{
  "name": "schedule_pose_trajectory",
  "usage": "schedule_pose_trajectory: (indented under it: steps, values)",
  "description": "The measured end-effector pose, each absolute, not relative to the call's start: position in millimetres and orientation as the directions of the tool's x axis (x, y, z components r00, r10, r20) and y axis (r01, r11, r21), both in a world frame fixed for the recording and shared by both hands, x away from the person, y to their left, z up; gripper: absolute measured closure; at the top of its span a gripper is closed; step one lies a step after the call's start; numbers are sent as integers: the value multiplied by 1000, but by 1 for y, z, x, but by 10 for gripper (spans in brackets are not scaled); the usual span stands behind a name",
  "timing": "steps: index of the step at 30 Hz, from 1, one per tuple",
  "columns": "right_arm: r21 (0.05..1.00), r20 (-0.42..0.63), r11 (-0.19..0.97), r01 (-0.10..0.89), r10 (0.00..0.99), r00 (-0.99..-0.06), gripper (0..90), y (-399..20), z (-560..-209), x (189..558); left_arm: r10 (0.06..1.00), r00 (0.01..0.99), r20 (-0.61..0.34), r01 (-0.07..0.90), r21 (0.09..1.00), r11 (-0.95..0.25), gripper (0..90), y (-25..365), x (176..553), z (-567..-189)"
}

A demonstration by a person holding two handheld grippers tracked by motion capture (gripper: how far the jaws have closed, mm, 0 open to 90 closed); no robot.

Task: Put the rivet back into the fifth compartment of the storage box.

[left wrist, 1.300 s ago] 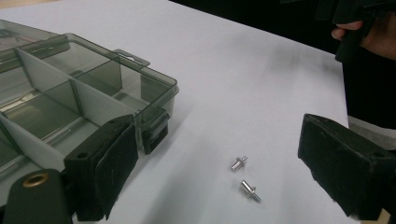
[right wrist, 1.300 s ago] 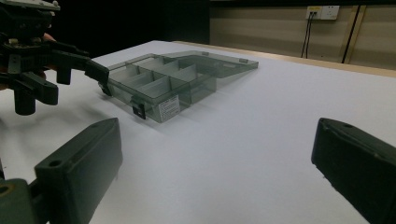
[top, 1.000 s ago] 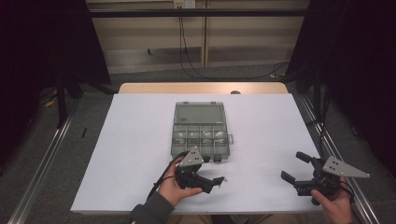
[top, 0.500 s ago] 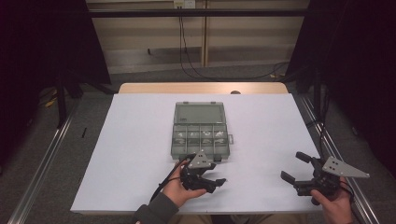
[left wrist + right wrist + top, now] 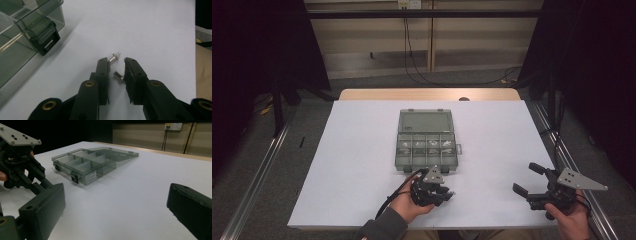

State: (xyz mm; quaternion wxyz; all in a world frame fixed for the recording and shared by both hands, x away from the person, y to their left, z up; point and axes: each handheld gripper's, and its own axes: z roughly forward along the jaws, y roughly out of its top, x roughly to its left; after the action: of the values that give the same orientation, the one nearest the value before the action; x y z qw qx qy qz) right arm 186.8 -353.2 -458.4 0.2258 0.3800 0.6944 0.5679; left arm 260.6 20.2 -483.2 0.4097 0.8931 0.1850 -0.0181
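So the setup: white table (image 5: 362, 165), with a clear plastic parts box (image 5: 427, 142) sitting open in the middle, lid flipped back, a few small bits in its middle row of compartments. The job in hand looks like picking loose hardware off the table, presumably to drop into that box.

The right gripper (image 5: 526, 181) hangs near the table's front right corner, jaws spread wide with nothing between them, well apart from the action.

The left gripper (image 5: 117, 65) is the busy one, just in front of the box's near edge. Its jaws have just been closing and now stand narrow with a small gap left. Two little silver pins lie on the table there: one pin (image 5: 114, 58) just past the tip of one jaw, and a second pin (image 5: 118, 75) in the gap, up against the other jaw's pad. I can't say it's truly pinched yet, looks more like touching on one side only.

My take: close slowly and keep the tips low on the table, so the second pin gets squeezed across its shaft and doesn't roll or pop out. Watch the first pin too, a jaw tip could flick it away. Lift only once both pads are on.
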Motion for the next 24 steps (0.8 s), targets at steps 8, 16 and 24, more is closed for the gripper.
schedule_pose_trajectory:
  steps: [8, 16, 24]
  values:
    - [960, 116, 69, 271, 784, -609, 20, -353, -459, 187, 318, 928, -196, 356, 719, -596, 823, 21, 261, -483]
    - [960, 117, 67, 271, 785, -609, 19, -353, -458, 187, 314, 929, -197, 352, 732, -583, 825, 22, 261, -481]
    - [960, 116, 68, 271, 784, -609, 19, -353, -458, 187, 339, 917, -210, 372, 760, -534, 825, 32, 266, -475]
